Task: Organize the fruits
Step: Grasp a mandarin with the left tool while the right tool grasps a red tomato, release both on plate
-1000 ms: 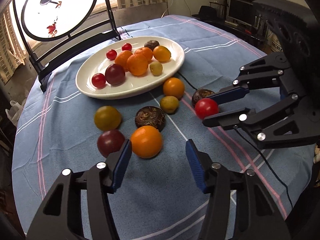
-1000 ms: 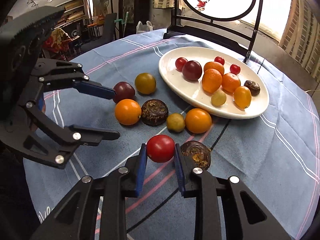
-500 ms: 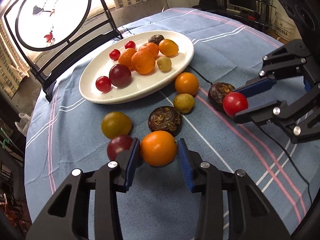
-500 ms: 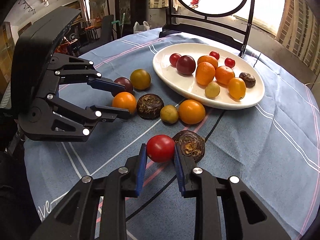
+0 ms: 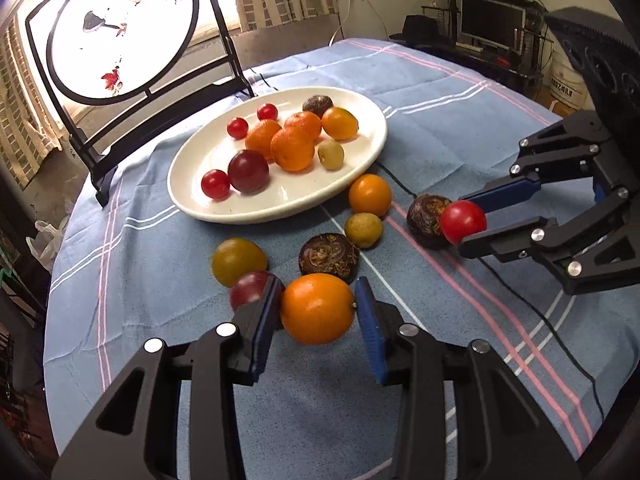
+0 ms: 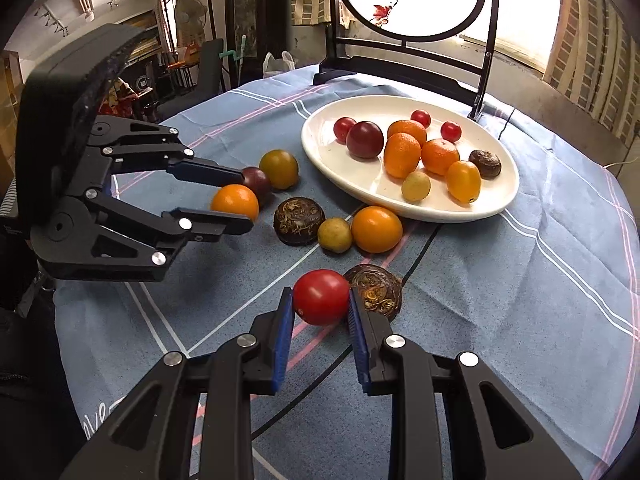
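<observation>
My left gripper (image 5: 316, 292) is shut on a large orange (image 5: 317, 309), with both blue pads against its sides, low over the blue tablecloth. In the right wrist view the same orange (image 6: 234, 200) sits between the left gripper's (image 6: 245, 200) fingers. My right gripper (image 6: 320, 294) is shut on a red tomato (image 6: 321, 297), also seen at the right of the left wrist view as the tomato (image 5: 462, 222). A white oval plate (image 5: 280, 200) beyond them holds several oranges, cherry tomatoes, a dark plum and small fruits.
Loose on the cloth lie a wrinkled brown fruit (image 6: 376, 290) touching the tomato, another brown one (image 6: 298, 220), an orange (image 6: 376, 229), a small yellow fruit (image 6: 335, 234), an olive tomato (image 6: 279, 169) and a dark plum (image 6: 256, 180). A black-framed round screen (image 5: 120, 32) stands behind the plate.
The left gripper's jaws have come in from wide apart onto the orange. The right gripper has stayed shut on the tomato in about the same place.
</observation>
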The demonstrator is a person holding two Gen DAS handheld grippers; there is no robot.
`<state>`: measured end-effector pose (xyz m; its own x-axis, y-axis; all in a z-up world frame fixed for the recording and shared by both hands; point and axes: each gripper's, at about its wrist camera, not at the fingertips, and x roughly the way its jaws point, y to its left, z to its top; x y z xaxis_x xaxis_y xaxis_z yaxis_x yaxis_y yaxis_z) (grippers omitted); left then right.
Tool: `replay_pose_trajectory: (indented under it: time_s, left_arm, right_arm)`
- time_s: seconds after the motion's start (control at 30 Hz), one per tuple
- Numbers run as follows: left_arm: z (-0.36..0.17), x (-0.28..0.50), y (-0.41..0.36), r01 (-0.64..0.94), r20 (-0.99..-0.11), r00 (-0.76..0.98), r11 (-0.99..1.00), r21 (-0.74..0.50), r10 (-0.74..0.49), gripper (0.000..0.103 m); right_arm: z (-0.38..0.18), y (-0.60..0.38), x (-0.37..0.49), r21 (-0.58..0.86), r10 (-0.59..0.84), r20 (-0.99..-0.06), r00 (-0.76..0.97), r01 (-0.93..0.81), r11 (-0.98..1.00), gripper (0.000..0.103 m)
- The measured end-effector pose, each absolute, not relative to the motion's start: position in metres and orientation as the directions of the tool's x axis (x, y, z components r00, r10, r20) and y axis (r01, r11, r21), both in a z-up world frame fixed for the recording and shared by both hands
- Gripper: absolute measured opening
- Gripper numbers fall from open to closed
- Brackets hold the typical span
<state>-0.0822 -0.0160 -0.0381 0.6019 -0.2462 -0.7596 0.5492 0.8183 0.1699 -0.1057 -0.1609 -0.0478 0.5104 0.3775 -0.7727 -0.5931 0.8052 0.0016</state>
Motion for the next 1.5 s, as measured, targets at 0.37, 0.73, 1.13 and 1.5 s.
replay_pose_trajectory:
  time_s: [0.37, 0.73, 1.13, 1.5]
  left_arm:
    - [0.018, -0.052, -0.002, 0.385, -0.663, 0.708, 0.920, 0.074, -0.243, 0.038]
    - [0.025, -0.007, -0.010, 0.300, -0.639, 0.752, 0.948, 0.109, -0.164, 0.038]
    - [0.010, 0.038, -0.013, 0.265, -0.667, 0.736, 0.956, 0.123, -0.118, 0.038]
    - [-0.006, 0.061, -0.009, 0.241, -0.696, 0.713, 0.961, 0.134, -0.082, 0.038]
  right_arm:
    - [0.006, -0.171, -0.105, 0.009, 0.432, -0.659, 0.616, -0.567, 0.824, 0.027]
    - [0.029, -0.180, -0.074, 0.040, 0.449, -0.599, 0.663, -0.535, 0.844, 0.027]
    - [0.026, -0.176, -0.033, 0.043, 0.429, -0.601, 0.675, -0.508, 0.860, 0.027]
    - [0.021, -0.179, 0.003, 0.070, 0.412, -0.604, 0.682, -0.469, 0.880, 0.027]
